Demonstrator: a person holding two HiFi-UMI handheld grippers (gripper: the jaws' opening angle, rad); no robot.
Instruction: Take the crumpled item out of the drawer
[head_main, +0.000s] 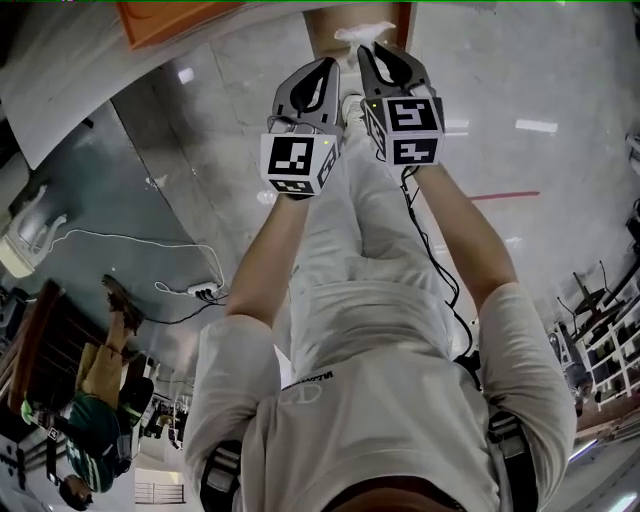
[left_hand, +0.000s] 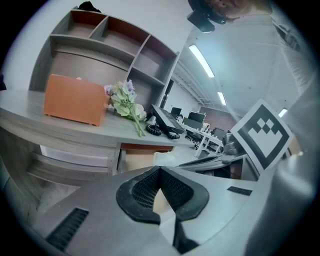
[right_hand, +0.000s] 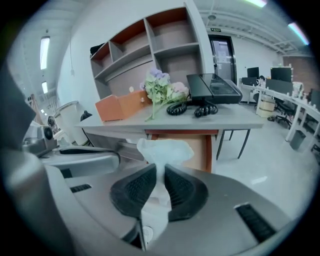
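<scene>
Grippers I count two, drawer (right_hand: 198, 150) one, crumpled item (right_hand: 165, 150) one. My right gripper (right_hand: 161, 169) pinches the white crumpled item in its jaws, before the open drawer. Left gripper (left_hand: 160, 172) jaws are pressed together, empty.

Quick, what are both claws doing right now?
Left gripper: closed, empty.
Right gripper: closed on the crumpled white paper.

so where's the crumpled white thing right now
The crumpled white thing is at the centre of the right gripper view, pinched between the jaws of the right gripper, in front of the open drawer under the desk.
</scene>
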